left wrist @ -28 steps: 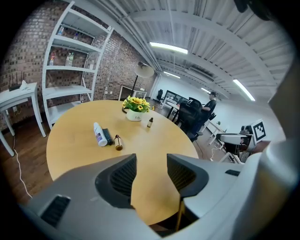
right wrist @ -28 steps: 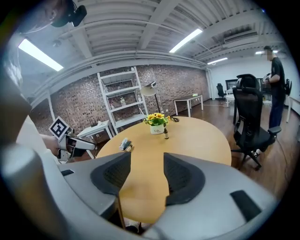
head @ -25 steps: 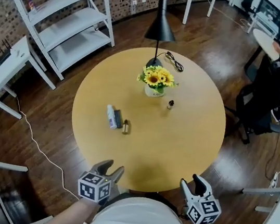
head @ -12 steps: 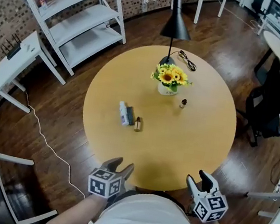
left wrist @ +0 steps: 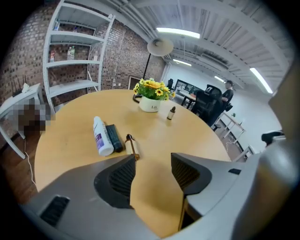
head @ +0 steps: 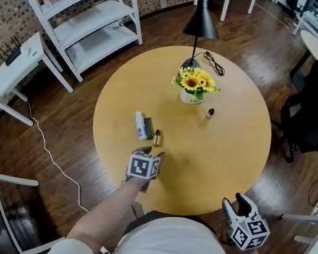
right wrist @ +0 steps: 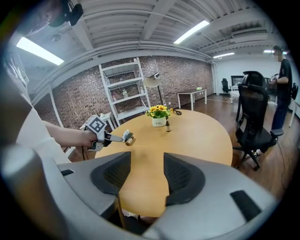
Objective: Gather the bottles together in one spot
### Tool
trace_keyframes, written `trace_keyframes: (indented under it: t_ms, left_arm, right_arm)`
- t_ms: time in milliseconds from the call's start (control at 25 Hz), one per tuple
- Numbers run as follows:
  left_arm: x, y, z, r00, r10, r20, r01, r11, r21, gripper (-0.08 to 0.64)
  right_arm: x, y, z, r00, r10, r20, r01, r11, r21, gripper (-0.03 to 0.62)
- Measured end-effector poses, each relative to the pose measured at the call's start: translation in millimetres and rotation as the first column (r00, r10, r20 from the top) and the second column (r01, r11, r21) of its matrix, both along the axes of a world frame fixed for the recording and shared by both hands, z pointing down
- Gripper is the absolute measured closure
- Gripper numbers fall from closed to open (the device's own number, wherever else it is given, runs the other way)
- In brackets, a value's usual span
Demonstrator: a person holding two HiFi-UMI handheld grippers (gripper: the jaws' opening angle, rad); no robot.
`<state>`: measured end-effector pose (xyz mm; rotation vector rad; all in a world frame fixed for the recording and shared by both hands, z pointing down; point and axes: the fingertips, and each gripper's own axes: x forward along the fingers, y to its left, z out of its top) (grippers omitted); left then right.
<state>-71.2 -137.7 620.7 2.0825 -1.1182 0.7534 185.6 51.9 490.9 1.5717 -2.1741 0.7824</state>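
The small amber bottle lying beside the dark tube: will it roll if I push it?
Likely yes: the amber bottle lies on its side and looks round, so a sideways push should roll it. The dark tube beside it may stop it on that side. It looks small, so probably light.

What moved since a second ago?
The left tongs reached out over the table toward the small brown bottle lying near the white bottle, and have just been opening, with nothing between them. The right tongs, the bottles and the flowers stayed put.
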Motion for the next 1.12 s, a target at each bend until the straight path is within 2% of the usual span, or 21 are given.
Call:
trace_keyframes:
  t_ms: [120,200,280,400,480,560,680,840,960,1120]
  left_arm:
    - [5,-38,30,0.996,-0.028,0.079,0.031,0.999,-0.032,0.318]
    - [9,-48,53,0.993,-0.042,0.107,0.052,0.995,-0.089,0.318]
    - [-6,-53,71,0.974,-0.07,0.213,0.097,0.988,-0.119,0.319]
    - [-19,-63,84,0.943,-0.096,0.319,0.135,0.985,-0.104,0.409]
    - [-18,-63,87,0.942,-0.087,0.324,0.125,0.987,-0.099,0.411]
    - [-12,-58,80,0.956,-0.072,0.285,0.102,0.991,-0.091,0.413]
    - [16,-41,41,0.993,-0.041,0.112,0.044,0.999,-0.024,0.413]
    - [50,-8,4,0.999,0.039,-0.006,-0.039,0.999,0.028,0.413]
    - [70,17,-33,0.987,0.074,-0.145,-0.063,0.995,0.076,0.413]
    - [93,47,-96,0.933,0.146,-0.33,-0.091,0.98,0.178,0.413]
  right_arm:
    - [18,5,0,0.999,0.037,-0.01,-0.037,0.999,-0.01,0.35]
    - [28,7,-1,0.998,0.066,-0.012,-0.066,0.998,-0.015,0.35]
    - [38,9,-1,0.995,0.096,-0.01,-0.096,0.995,-0.02,0.35]
    - [54,9,2,0.992,0.124,-0.008,-0.124,0.992,-0.03,0.35]
    - [62,8,5,0.992,0.126,-0.008,-0.126,0.991,-0.036,0.35]
    - [65,1,5,0.993,0.117,0.005,-0.117,0.993,-0.028,0.35]
    - [58,-24,-3,0.996,0.075,0.046,-0.076,0.997,0.015,0.376]
    - [26,-71,-19,0.996,-0.04,0.082,0.033,0.996,0.088,0.382]
    - [-12,-94,-25,0.981,-0.149,0.126,0.136,0.985,0.105,0.402]
    - [-55,-115,-25,0.929,-0.206,0.307,0.193,0.979,0.072,0.411]
